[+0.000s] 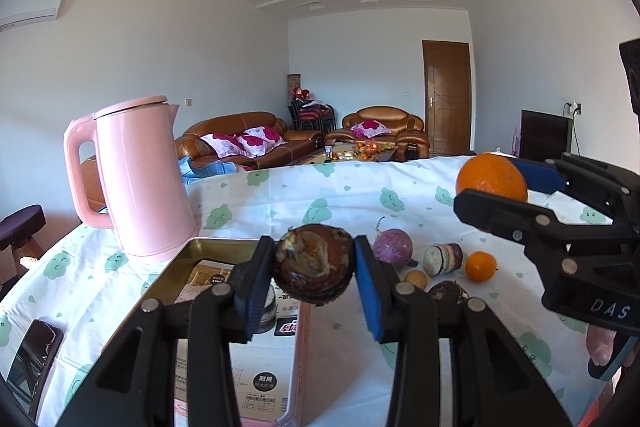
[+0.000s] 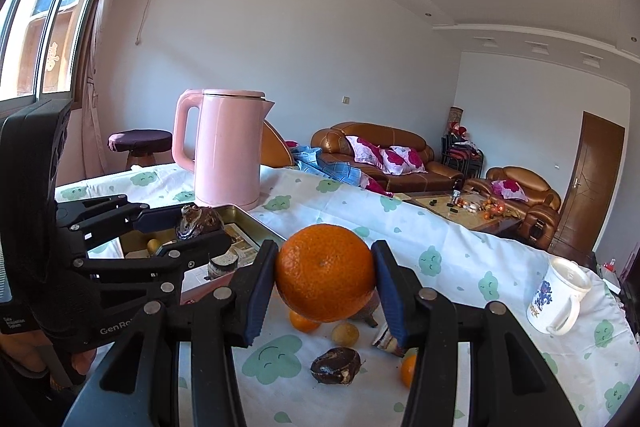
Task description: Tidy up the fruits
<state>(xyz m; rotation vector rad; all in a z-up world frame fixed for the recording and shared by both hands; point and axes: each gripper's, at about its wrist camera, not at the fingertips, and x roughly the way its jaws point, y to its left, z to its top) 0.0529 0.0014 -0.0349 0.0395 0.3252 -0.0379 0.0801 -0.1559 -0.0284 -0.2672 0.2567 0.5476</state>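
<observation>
A: Gripping a dark brown, rough-skinned fruit (image 1: pixel 314 269), the left claw (image 1: pixel 315 277) has its blue pads pressed on either side of it and holds it clear of the bench (image 1: pixel 280 195), just above the near rim of the metal tray (image 1: pixel 188 255). Which step does this figure show?

B: Transport, by my judgement. Both claws are loaded. The right claw (image 2: pixel 325 285) is clamped on a large orange (image 2: pixel 325 273), which also hangs free above the cloth. Neither fruit has been set down yet.

A: And the next move?

B: It probably calls for carrying each fruit over the tray and lowering it before the pads part. The left claw is the nearer one; the right claw stands to its right and must cross toward the tray without the two colliding.

A: What lies beyond the claws?

B: In the tray, a printed card and at least two small pieces already rest. Behind it stands a pink kettle (image 1: pixel 136 179), touching or just beside the far rim. On the cloth under and beyond the right claw, unsorted pieces remain: a second brown fruit (image 2: pixel 335 365), two small oranges (image 2: pixel 304 321), a pale yellow fruit (image 2: pixel 345 333) and a purple root (image 1: pixel 393 247). A white mug (image 2: pixel 560 301) stands well apart, to the right.
</observation>
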